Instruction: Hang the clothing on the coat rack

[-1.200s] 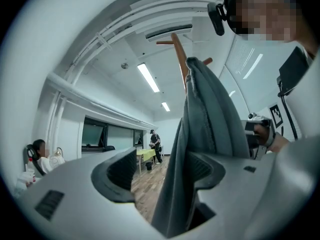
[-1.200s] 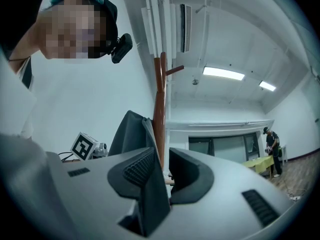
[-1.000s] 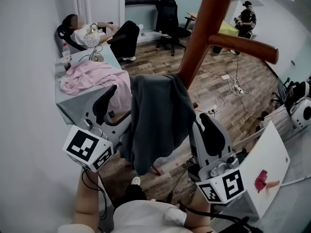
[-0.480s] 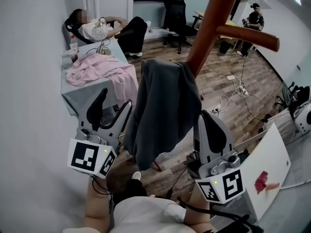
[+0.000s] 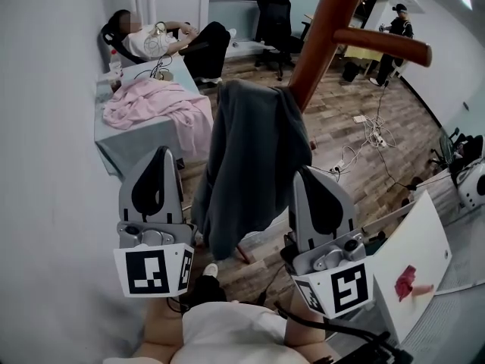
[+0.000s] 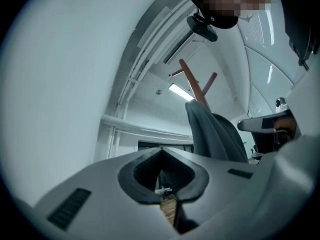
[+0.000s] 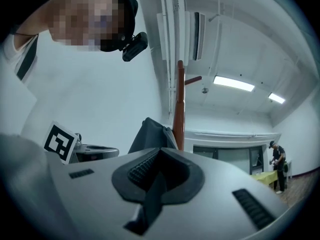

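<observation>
A dark grey garment (image 5: 250,165) hangs draped from the brown wooden coat rack (image 5: 326,36), below its side peg (image 5: 383,45). My left gripper (image 5: 161,153) is shut with nothing between its jaws, just left of the garment and apart from it. My right gripper (image 5: 305,173) is also shut and empty, below the garment's right edge. In the left gripper view the left gripper (image 6: 161,150) points up at the garment (image 6: 215,131) and the rack (image 6: 192,84). The right gripper (image 7: 160,151) likewise faces the garment (image 7: 150,134) and the pole (image 7: 180,109).
A pink garment (image 5: 155,105) lies on a small grey table (image 5: 121,142) against the left wall. Behind it a person (image 5: 163,44) reclines in a chair. An office chair (image 5: 273,21), floor cables (image 5: 364,139) and a standing person (image 5: 398,21) are farther back. A white board (image 5: 413,256) stands at right.
The left gripper's jaws have gone from wide open to shut and it has drawn back from the garment's left edge. The grey garment stays hanging on the rack.
</observation>
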`<state>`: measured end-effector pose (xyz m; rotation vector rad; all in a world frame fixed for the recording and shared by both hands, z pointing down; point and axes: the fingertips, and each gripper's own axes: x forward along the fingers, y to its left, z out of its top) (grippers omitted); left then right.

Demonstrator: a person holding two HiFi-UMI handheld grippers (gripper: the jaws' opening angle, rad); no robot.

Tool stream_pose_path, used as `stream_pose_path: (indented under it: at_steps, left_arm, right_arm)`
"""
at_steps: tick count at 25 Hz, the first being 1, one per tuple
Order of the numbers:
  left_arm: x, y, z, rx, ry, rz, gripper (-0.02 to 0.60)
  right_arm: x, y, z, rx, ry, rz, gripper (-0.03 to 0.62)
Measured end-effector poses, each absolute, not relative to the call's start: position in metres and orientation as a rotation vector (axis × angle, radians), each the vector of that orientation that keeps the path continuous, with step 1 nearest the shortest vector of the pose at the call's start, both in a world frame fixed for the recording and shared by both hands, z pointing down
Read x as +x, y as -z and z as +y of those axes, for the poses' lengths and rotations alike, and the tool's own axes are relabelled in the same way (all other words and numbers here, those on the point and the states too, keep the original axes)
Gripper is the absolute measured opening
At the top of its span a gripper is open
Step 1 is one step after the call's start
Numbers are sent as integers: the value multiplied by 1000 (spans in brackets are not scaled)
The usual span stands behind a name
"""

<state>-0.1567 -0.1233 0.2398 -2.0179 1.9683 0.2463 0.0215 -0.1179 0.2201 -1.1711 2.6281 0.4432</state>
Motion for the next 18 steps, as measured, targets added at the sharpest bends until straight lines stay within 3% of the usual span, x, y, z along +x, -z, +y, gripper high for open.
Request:
stream_pose_path:
  at_steps: [18]
  left_arm:
    - [-146,-236,-126,-2033,-206,1912,12]
  right_arm:
    - [15,-217,-119,-1139,-439,2644,18]
